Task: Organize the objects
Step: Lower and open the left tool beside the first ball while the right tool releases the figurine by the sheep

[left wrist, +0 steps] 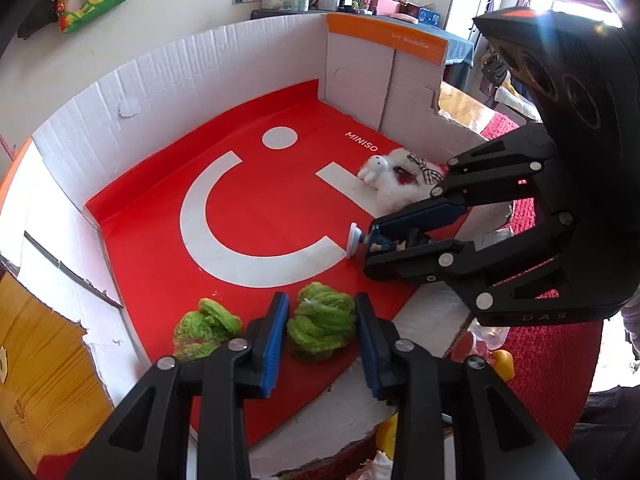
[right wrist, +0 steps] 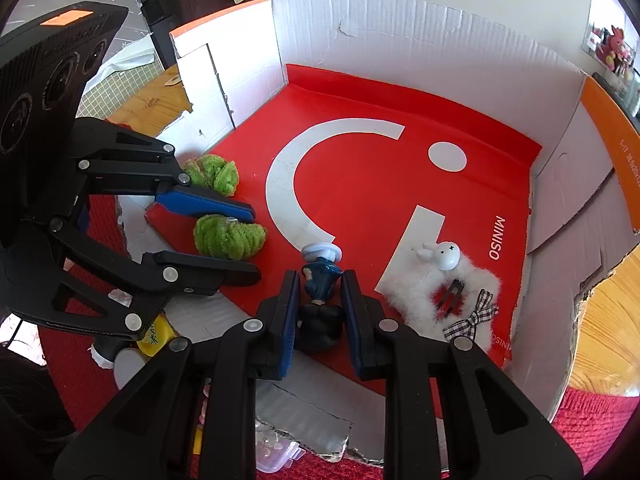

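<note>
While the left tongs stand slightly apart around a fuzzy green yarn pompom lying on the red liner of the white cardboard box, their blue pads not pressing it, the right tongs are clamped on a small dark-blue figurine with a white cap. A second green pompom lies just left; a white fluffy rabbit hair clip rests at the right.

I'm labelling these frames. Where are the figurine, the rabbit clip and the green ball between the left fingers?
figurine [right wrist: 320, 276]: right wrist view, blue body
rabbit clip [right wrist: 446, 255]: right wrist view, white head
green ball [left wrist: 323, 326]: left wrist view, middle
</note>
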Motion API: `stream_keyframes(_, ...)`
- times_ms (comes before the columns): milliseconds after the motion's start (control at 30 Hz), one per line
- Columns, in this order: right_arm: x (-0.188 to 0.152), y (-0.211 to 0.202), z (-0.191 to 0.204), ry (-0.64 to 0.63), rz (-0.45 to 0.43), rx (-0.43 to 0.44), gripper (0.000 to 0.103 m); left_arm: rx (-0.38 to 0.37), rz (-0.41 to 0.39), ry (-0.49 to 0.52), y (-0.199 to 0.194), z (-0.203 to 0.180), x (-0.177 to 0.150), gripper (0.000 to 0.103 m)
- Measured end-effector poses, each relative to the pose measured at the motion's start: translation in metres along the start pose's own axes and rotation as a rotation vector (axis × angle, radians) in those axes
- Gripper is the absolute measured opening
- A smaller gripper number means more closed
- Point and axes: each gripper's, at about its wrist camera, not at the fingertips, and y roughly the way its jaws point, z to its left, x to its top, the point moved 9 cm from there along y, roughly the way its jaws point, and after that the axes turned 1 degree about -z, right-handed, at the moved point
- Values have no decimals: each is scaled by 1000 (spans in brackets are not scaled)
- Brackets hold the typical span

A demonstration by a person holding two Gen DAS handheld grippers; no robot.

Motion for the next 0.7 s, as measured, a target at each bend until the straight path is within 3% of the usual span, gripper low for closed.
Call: stream_keyframes(700, 12, 12, -3, -8, 0, -8, 21, -3, -3, -9, 0, 1, 0, 43)
